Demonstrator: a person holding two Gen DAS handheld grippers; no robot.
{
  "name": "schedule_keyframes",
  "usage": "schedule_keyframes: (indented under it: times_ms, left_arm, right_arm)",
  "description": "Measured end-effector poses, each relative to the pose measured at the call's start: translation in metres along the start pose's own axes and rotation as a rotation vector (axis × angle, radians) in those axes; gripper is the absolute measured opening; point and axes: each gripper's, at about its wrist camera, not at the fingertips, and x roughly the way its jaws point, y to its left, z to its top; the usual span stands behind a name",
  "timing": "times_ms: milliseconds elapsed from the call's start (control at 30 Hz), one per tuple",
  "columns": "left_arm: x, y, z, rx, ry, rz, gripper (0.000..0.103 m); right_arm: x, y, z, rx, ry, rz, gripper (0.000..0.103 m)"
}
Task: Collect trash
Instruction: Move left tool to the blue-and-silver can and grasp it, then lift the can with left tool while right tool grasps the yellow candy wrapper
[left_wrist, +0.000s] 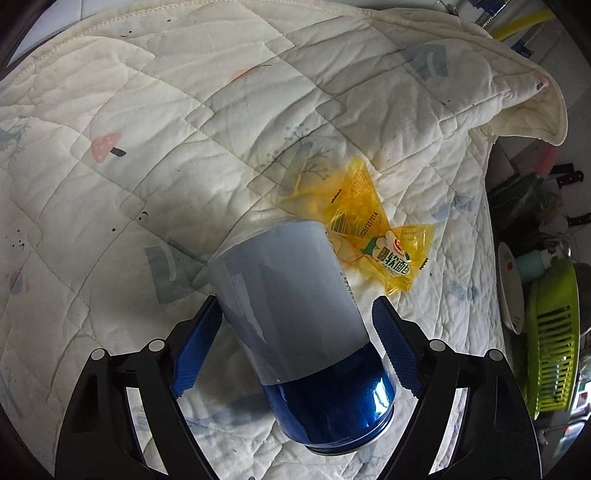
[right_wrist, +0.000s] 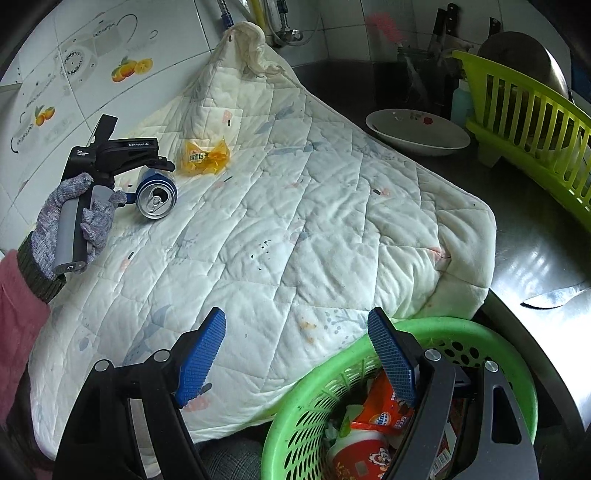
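A blue and grey drink can (left_wrist: 295, 314) lies on its side on the white quilt (left_wrist: 147, 184), between the blue pads of my left gripper (left_wrist: 295, 301). A thin gap shows at the right pad, so the jaws stand open around the can. In the right wrist view the can (right_wrist: 157, 197) shows its opened top, with a gloved hand (right_wrist: 70, 218) holding the left gripper. A crumpled yellow wrapper (left_wrist: 373, 236) lies just beyond the can. My right gripper (right_wrist: 295, 314) hangs open and empty over the quilt's near edge, its right finger above the green basket (right_wrist: 332, 354) of wrappers.
A white plate (right_wrist: 417, 133) and a lime dish rack (right_wrist: 528, 114) stand on the dark counter to the right of the quilt. A knife (right_wrist: 554, 297) lies on the steel surface near the basket. A tiled wall runs behind the quilt.
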Motion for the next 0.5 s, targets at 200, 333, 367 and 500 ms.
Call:
schedule_keyframes:
  times_ms: [200, 333, 367, 500]
  left_arm:
    - [0.005, 0.0, -0.001, 0.008, 0.015, -0.022, 0.078]
    - [0.003, -0.002, -0.001, 0.027, 0.011, -0.037, 0.074]
    - [0.001, -0.001, -0.001, 0.028, 0.009, -0.043, 0.073]
    - [-0.007, 0.002, -0.001, 0.04, 0.012, -0.078, 0.064]
  right_arm:
    - [0.007, 0.004, 0.007, -0.011, 0.009, 0.006, 0.076]
    - [0.012, 0.01, 0.012, -0.024, 0.01, 0.011, 0.076]
    - [0.013, 0.011, 0.013, -0.026, 0.01, 0.014, 0.076]
    - [0.018, 0.015, 0.017, -0.035, 0.014, 0.02, 0.076]
